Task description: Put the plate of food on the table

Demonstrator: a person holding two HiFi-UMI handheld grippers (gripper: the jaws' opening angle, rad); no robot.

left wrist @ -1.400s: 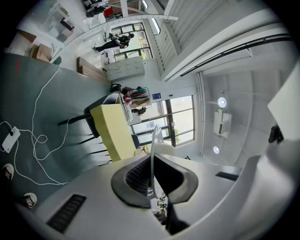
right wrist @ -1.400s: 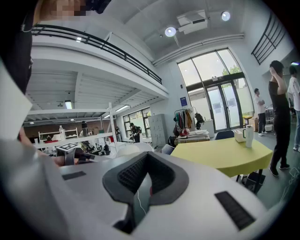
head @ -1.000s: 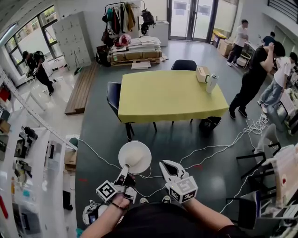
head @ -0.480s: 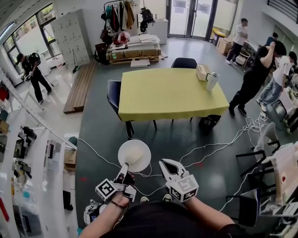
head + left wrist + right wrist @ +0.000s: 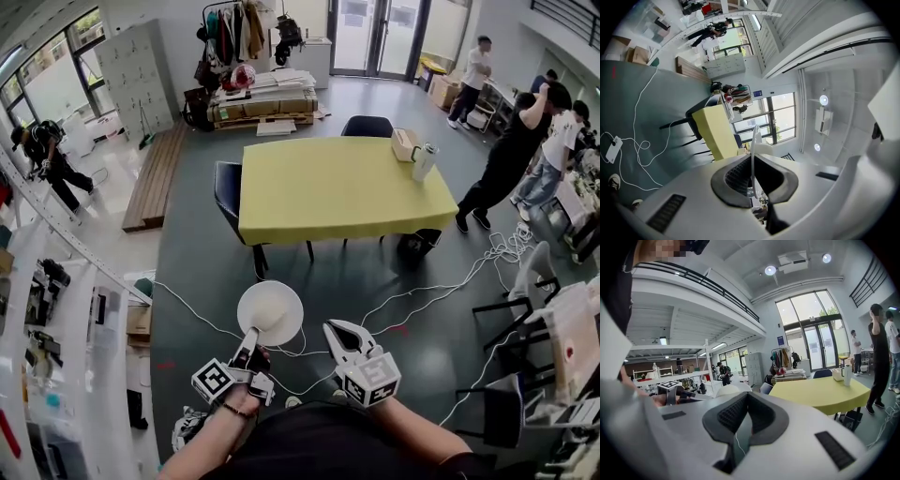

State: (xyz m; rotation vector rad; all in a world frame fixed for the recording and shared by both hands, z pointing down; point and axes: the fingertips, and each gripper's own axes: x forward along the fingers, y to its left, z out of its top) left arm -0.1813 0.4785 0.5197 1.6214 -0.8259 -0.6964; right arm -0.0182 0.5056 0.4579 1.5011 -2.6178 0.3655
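Note:
A white plate [image 5: 270,312] with a pale mound of food hangs over the dark floor, short of the yellow table [image 5: 342,187]. My left gripper [image 5: 251,339] is shut on the plate's near rim, and the rim [image 5: 753,150] runs edge-on between its pads in the left gripper view. To the right of the plate, my right gripper [image 5: 339,331] is shut with nothing in it. The table [image 5: 820,392] lies ahead and to the right in the right gripper view, and at the left [image 5: 715,131] in the left gripper view.
A dark chair [image 5: 228,192] stands at the table's left end and another [image 5: 366,127] at its far side. A box [image 5: 406,145] and a bottle [image 5: 425,162] sit on its far right corner. White cables [image 5: 412,300] cross the floor. People [image 5: 511,159] stand at the right, shelves [image 5: 56,309] at the left.
Both grippers and the plate have crept a little forward toward the table. The person by the left windows has walked further left.

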